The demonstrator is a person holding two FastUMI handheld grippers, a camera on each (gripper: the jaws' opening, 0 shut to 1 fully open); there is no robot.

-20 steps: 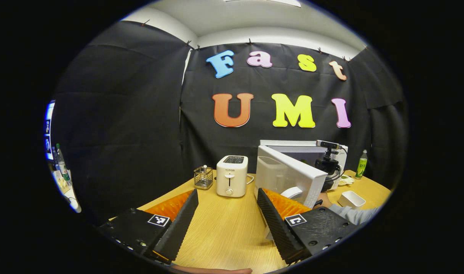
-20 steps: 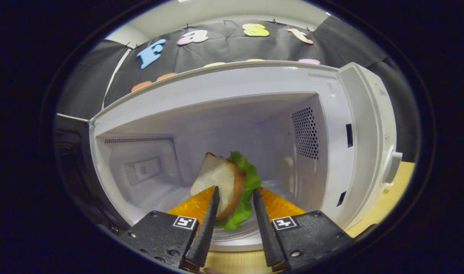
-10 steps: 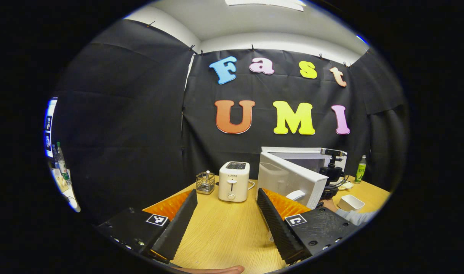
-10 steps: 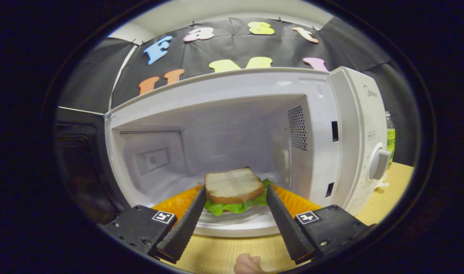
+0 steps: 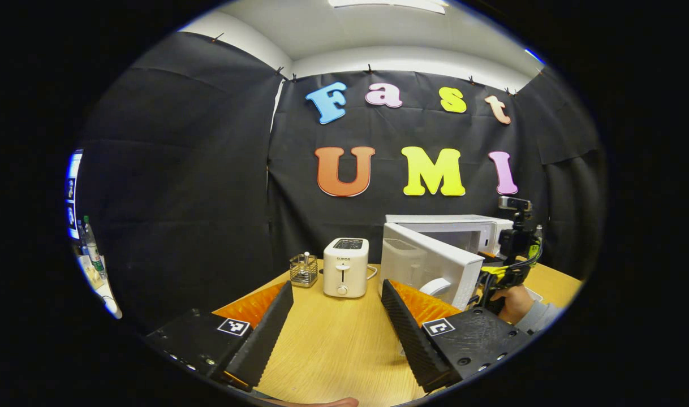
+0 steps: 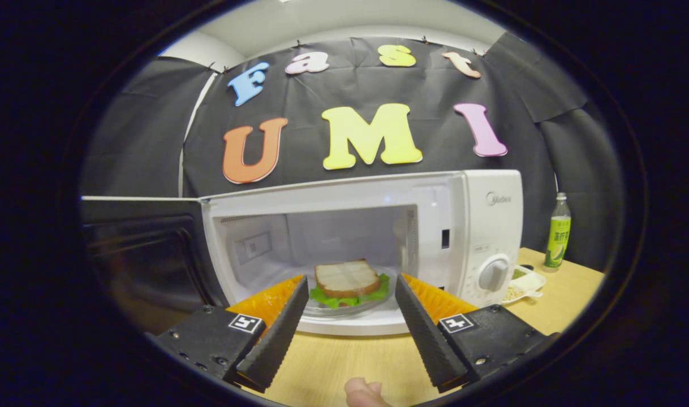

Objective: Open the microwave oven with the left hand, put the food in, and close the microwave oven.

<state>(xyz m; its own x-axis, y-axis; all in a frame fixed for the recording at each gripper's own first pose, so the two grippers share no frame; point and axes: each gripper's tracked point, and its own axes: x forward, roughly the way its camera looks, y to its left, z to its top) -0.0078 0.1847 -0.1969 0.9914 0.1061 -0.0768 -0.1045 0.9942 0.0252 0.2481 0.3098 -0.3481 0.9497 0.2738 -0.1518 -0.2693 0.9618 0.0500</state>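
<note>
A white microwave oven (image 6: pixel 469 226) stands on the wooden table with its door (image 6: pixel 143 254) swung wide to the left. Inside, a sandwich (image 6: pixel 347 281) of bread and lettuce lies flat on the glass turntable. My right gripper (image 6: pixel 350 288) is open, just outside the oven mouth, with nothing between its fingers. In the left gripper view the microwave (image 5: pixel 463 229) sits at the right with its door (image 5: pixel 429 263) ajar toward me. My left gripper (image 5: pixel 339 294) is open over bare table, well short of the door. The other gripper (image 5: pixel 511 249) and the hand holding it show beside the oven.
A white toaster (image 5: pixel 345 267) and a small wire basket (image 5: pixel 303 269) stand at the back of the table. A green bottle (image 6: pixel 558 232) and a small dish (image 6: pixel 522 282) sit right of the microwave. A thumb (image 6: pixel 361 393) shows at the bottom edge.
My right gripper has let go of the sandwich, opened, and pulled back out of the oven; the sandwich now lies flat on the turntable. The left gripper has barely moved.
</note>
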